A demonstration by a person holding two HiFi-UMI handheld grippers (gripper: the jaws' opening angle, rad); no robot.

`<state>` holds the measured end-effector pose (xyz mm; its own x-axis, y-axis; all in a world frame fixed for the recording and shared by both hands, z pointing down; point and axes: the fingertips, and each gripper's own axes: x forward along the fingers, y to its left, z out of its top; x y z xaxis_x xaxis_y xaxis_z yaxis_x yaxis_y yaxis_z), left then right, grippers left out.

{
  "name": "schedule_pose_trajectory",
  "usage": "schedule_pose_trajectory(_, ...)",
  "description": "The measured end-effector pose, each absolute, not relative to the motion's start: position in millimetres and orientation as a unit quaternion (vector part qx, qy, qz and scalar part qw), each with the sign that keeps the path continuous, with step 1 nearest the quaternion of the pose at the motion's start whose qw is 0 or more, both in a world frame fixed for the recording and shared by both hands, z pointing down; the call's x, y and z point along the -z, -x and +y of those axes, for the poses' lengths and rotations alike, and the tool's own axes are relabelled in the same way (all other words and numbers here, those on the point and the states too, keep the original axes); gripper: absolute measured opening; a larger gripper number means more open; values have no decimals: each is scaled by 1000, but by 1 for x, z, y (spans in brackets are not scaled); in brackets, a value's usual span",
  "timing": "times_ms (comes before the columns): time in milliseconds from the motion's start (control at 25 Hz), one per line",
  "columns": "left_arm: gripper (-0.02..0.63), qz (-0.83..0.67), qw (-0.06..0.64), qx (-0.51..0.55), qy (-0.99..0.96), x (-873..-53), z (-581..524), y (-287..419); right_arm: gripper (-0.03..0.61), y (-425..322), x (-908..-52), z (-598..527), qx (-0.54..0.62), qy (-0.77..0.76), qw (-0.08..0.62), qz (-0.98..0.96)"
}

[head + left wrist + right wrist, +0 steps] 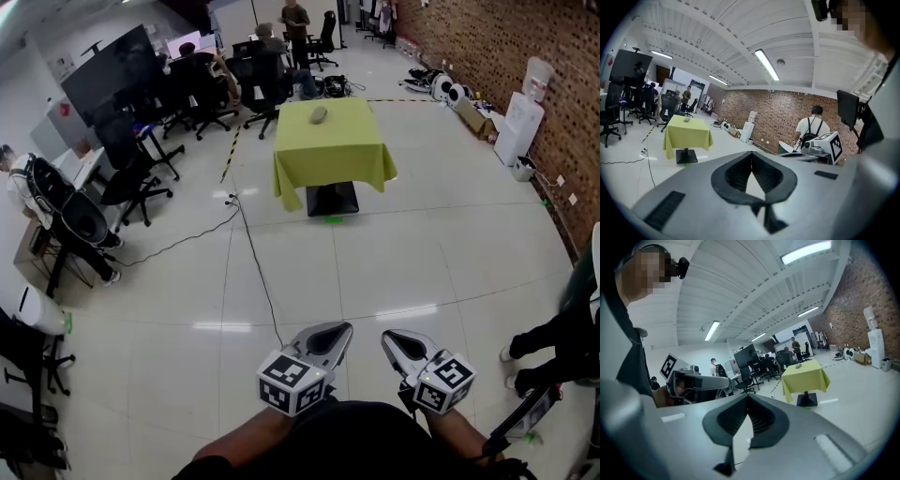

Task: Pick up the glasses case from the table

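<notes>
Head view is showing the glasses case (319, 114) on the far desk (333, 159), probably light and hard; grab its middle. The left tool (336, 334) and right tool (394, 341) are sitting clenched, empty.

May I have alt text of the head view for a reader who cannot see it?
A left gripper and a right gripper, both shut, are held over pale floor tiles, far from a green-draped table bearing a glasses case.

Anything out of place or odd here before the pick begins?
Nothing spilled or damaged. The case lies on the table, far ahead of the left gripper and right gripper, both shut and empty. One oddity: a loose cable trails across the floor between.
</notes>
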<state>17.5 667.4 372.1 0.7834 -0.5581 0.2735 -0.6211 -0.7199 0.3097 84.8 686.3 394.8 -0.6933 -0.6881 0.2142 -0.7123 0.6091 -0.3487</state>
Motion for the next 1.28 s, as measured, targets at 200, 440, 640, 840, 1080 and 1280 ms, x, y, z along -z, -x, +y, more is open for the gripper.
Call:
schedule_pose_trajectory(200,8,-319,196,-81,-924,-371,667,-17,2,-85,-392,685,-206,-390,29,-897)
schedule_pose_trajectory(440,8,-323,196,-82,-922,-375,668,-12,2,-80,-395,686,-206,-388,30,-898)
schedule_pose_trajectory(640,8,-326,195,-81,-921,-376,663,-8,2,-76,-397,681,-207,-387,30,-898)
schedule_pose_trajectory(840,8,-325,195,-78,-922,-378,661,-1,2,-69,-400,679,-208,-386,31,-898)
schedule_pose_trajectory(1080,8,-327,198,-72,-921,-378,653,9,2,-58,-400,671,-206,-386,35,-899)
schedule_pose_trajectory(1280,8,-328,196,-66,-922,-379,643,23,2,-46,-402,662,-203,-388,37,-898)
